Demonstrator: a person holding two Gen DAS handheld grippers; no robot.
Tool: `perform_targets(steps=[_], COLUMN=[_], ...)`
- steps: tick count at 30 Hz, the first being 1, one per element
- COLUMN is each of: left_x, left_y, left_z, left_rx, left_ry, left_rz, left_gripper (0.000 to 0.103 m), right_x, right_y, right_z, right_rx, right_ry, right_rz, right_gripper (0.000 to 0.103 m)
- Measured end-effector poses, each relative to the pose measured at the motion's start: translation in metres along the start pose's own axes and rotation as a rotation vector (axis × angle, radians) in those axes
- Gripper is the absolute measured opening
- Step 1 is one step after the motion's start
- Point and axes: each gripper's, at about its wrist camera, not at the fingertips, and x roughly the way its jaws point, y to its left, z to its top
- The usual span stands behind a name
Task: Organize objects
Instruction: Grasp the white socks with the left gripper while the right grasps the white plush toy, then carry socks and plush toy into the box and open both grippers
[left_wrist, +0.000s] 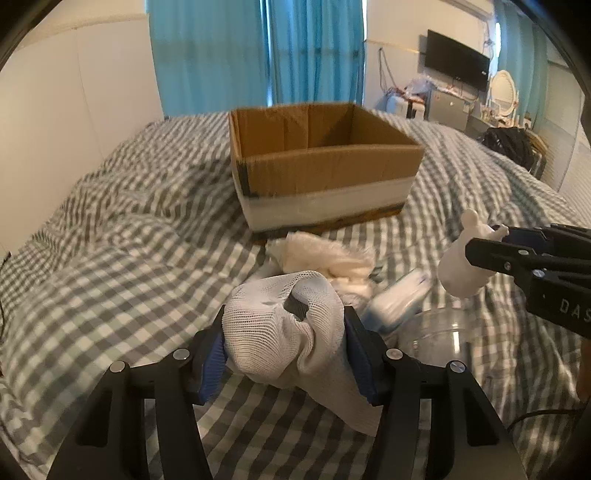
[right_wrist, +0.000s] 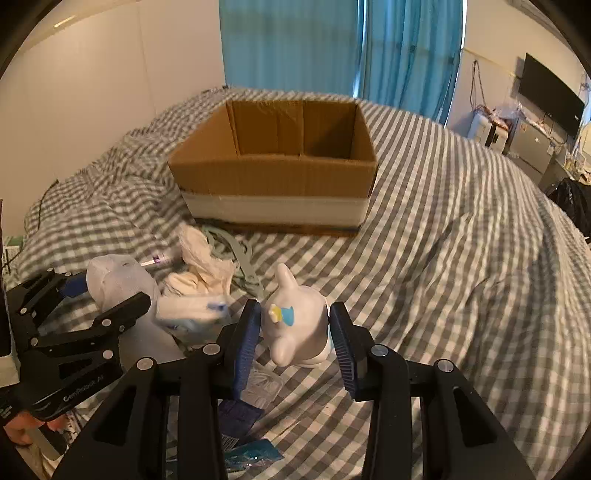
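Observation:
An open cardboard box (left_wrist: 325, 166) with a white band stands on the checked bed; it also shows in the right wrist view (right_wrist: 273, 173). My left gripper (left_wrist: 284, 325) is shut on a white mesh cloth (left_wrist: 280, 332), held above the bedding; the cloth also shows in the right wrist view (right_wrist: 122, 280). My right gripper (right_wrist: 295, 325) is shut on a white dolphin figurine (right_wrist: 295, 325) with a blue and yellow mark. The figurine also shows at the right of the left wrist view (left_wrist: 461, 266).
A crumpled white cloth (left_wrist: 325, 254), a blue-and-white packet (left_wrist: 399, 299) and a clear plastic container (left_wrist: 439, 339) lie in front of the box. Blue wrappers (right_wrist: 247, 450) lie below my right gripper. Furniture and a TV (left_wrist: 458, 59) stand right of the bed.

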Motion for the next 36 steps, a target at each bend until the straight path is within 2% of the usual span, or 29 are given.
perform_targets(steps=[5,11,16,23,27,30,36], left_x=[-0.022,-0.037,-0.040,-0.020,0.001,0.027,0.075], left_y=[0.003,0.007,0.010,0.024,0.035,0.041,0.045], left_z=[0.012,0.050,0.090,0.157,0.190,0.214,0.233], left_rx=[-0.008,-0.010,-0.007,-0.028,-0.049,-0.054,-0.041], left_ry=[-0.055,-0.123,-0.182,-0.229,-0.234,-0.225,-0.215], left_rz=[-0.010,-0.027,-0.038,-0.049,-0.055,-0.051,-0.022], left_gripper=[0.058,0.058,0.058,0.058,0.059,0.059,0.058], right_x=[-0.023,-0.049,-0.067,-0.072,-0.051,-0.026,0.034], right_y=[0.002,0.002,0.003,-0.014,-0.026,-0.028,-0.032], right_z=[0.006,0.030,0.067,0.133,0.171,0.195,0.229], right_rx=[-0.004,-0.041,-0.085,-0.091,-0.067,-0.076,-0.086], right_ry=[-0.046,-0.106,-0.168,-0.245,-0.241,-0.238,-0.214], right_rz=[-0.001,-0.003,0.012,0.093,0.133,0.115,0.112], right_gripper=[0.039,0.039,0.039,0.039,0.039,0.039,0.039])
